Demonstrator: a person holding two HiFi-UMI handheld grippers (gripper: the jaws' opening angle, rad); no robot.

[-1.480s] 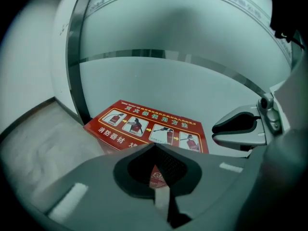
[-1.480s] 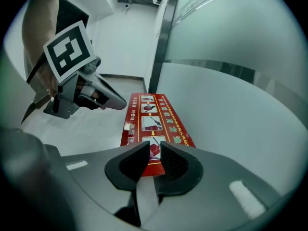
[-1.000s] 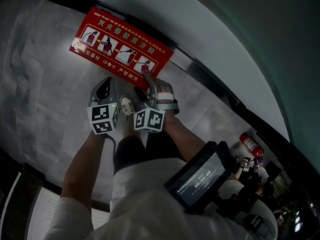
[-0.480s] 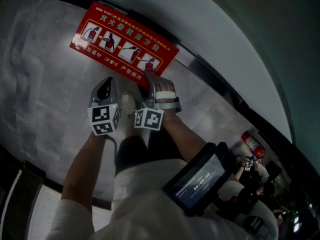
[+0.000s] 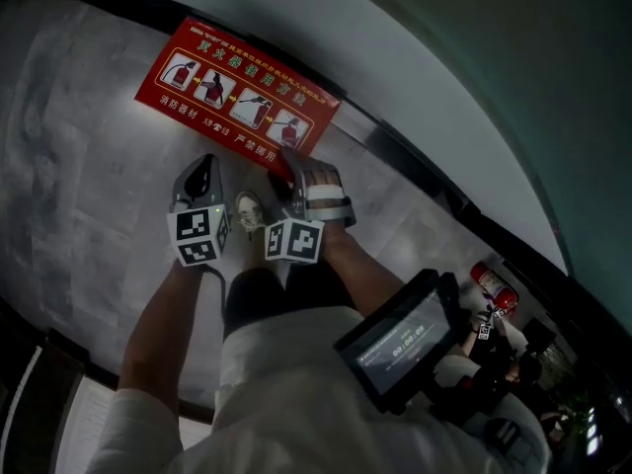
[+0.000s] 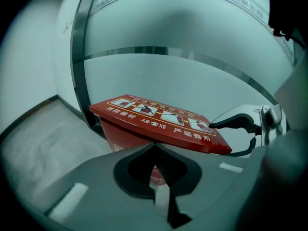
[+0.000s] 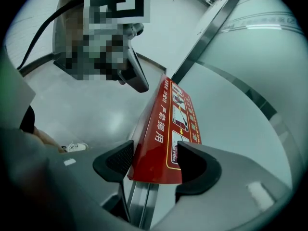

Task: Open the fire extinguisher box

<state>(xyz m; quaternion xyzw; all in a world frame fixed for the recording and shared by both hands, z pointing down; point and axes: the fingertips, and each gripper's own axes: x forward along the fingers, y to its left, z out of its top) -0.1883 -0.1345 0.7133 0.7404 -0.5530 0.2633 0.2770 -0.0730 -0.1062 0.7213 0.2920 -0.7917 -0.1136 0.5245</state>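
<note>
- The fire extinguisher box (image 6: 118, 137) is found on the floor (image 5: 79, 186), set against a glass wall (image 6: 192, 76).
- In the head view only its red lid (image 5: 237, 92) is seen; the body below it is hidden.
- In the left gripper view the box's lower part is cut off by that hand-held gripper's own body. The inside of the box is shown in no view.
- The right hand-held gripper (image 7: 154, 165) is placed over the lid's near corner. Its jaws have just been closing, with the lid's edge between them, and one pad is seen against each face.
- The left hand-held gripper (image 6: 155, 147) is held short of the box with its jaws brought together on nothing.
- A white shoe (image 5: 249, 210) is partly covered by the two hand-held grippers.
- A second extinguisher (image 5: 491, 284) at the right is dim and hard to make out.
</note>
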